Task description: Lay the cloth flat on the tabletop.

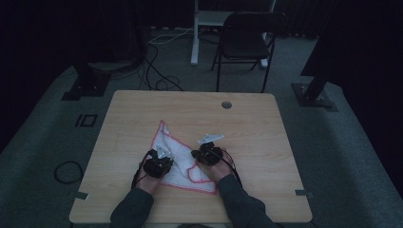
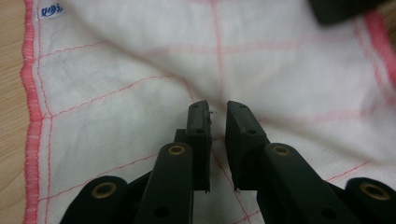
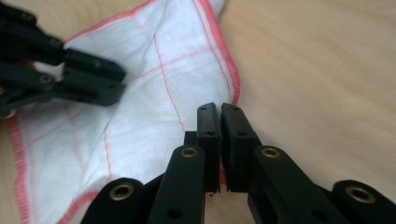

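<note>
A white cloth (image 1: pixel 178 148) with a red stitched hem and thin red grid lines lies partly folded on the wooden table (image 1: pixel 247 123). In the high view my left gripper (image 1: pixel 160 159) rests over the cloth's left part. In the left gripper view its jaws (image 2: pixel 217 109) stand a narrow gap apart just above the cloth (image 2: pixel 116 70), with nothing clamped between them. My right gripper (image 1: pixel 205 152) is at the cloth's right edge. Its jaws (image 3: pixel 219 109) are pressed together on the red hem of the cloth (image 3: pixel 140 93). The left gripper (image 3: pixel 70 79) lies on the cloth farther off.
A small blue label (image 2: pixel 51 9) sits at one cloth corner. A round cable hole (image 1: pixel 226 104) is near the table's far edge. Beyond the table stand a black folding chair (image 1: pixel 244 38), a white stand leg (image 1: pixel 195 38), floor cables (image 1: pixel 157 71) and two dark stand bases (image 1: pixel 88 83).
</note>
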Motion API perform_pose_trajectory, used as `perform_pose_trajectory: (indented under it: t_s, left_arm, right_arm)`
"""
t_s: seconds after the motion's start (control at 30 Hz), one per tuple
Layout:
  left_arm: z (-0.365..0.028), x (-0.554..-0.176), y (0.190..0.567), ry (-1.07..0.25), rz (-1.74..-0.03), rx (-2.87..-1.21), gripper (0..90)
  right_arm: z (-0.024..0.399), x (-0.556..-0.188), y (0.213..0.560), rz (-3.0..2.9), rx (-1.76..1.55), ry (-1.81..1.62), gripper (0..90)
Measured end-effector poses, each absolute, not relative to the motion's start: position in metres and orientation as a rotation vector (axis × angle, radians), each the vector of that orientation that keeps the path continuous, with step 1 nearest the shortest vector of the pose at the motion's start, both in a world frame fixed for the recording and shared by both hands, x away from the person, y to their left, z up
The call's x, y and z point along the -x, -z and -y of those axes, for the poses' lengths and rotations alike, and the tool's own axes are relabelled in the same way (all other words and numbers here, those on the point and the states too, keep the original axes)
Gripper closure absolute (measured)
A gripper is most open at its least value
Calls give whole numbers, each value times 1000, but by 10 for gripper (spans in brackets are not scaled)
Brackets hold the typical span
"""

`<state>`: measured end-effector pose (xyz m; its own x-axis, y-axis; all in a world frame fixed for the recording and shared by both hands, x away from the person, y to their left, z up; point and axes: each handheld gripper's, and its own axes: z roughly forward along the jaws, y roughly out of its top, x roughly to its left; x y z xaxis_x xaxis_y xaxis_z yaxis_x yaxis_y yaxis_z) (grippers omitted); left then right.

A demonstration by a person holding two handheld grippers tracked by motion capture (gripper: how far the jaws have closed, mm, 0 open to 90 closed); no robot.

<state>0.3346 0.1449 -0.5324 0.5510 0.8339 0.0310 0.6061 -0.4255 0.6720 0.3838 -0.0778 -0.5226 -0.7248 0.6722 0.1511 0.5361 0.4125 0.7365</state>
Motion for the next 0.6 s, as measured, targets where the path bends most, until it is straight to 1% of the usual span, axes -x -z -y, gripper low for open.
perform_pose_trajectory:
  t_s: [0.33, 0.6]
  left_arm:
    - [-145, -335, 533, -474, -1156, -2170, 801]
    - [-140, -332, 533, -457, -1118, -2184, 801]
  right_arm:
    - [110, -403, 493, -2372, -1084, -1136, 881]
    - [141, -422, 487, -2299, -1145, -1073, 881]
